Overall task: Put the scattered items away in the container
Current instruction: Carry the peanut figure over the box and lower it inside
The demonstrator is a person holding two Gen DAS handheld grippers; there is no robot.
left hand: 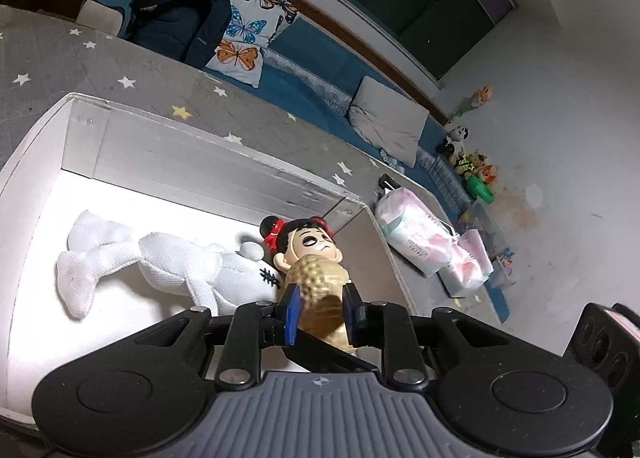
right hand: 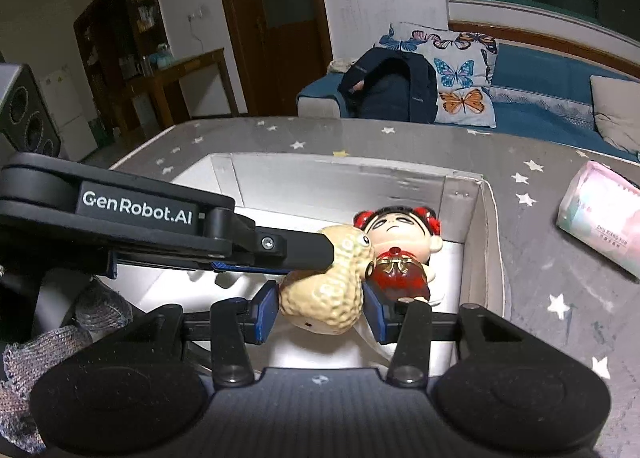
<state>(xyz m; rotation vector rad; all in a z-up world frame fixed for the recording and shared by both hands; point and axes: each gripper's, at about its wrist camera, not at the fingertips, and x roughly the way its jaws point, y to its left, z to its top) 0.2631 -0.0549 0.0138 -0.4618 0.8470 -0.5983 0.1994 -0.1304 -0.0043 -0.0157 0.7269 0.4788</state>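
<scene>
both tools tilt downward over the open white box [left hand: 224,162] that stands on the grey star-printed bench [left hand: 132,70], and both pinch the same beige bumpy toy [left hand: 320,278]. in the left wrist view the left tool [left hand: 320,314] has its blue pads pressed on either side of that toy, which hangs above the box floor. in the right wrist view the left tool reaches in from the left edge as a long black body with a white brand label, one finger tip lying against the toy's upper side. the right tool [right hand: 320,310] grips the toy's lower body, its blue pads [right hand: 266,310] tight against both flanks. going left to right inside the box: a white cloth doll [left hand: 160,258] lies flat on the floor at the left, and a red-and-black haired figurine [left hand: 308,242] lies just beyond the held toy, near the right wall, so the toy partly hides it from both cameras. right of the box, on the bench, lie pink-and-white wrapped packs [left hand: 420,234]. behind the bench runs a blue sofa [right hand: 560,70] with a butterfly cushion [right hand: 460,78] and a dark backpack [right hand: 392,86]. a knitted grey sleeve [right hand: 24,358] shows at the lower left of the right wrist view.
</scene>
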